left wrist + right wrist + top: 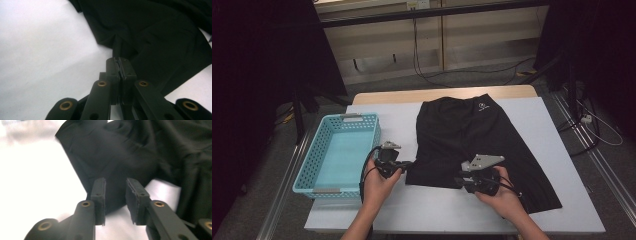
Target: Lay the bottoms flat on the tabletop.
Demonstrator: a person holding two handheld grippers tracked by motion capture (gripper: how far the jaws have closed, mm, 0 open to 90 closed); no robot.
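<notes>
1. The left gripper (119,65) has its jaws clamped on a fold at the hem of the black fabric shorts (472,140).
2. The right gripper (115,195) holds its jaws apart over the near hem, gripping nothing.
3. The shorts lie flat on the white-covered bench (562,210), beside a turquoise perforated plastic basket (314,165).
4. Judgement: seat the right jaws fully over the hem before closing, matching the left grip.

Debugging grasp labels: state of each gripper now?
Left gripper: shut, pinching the black shorts' hem.
Right gripper: open, jaws apart over the shorts' edge, gripping nothing.
</notes>
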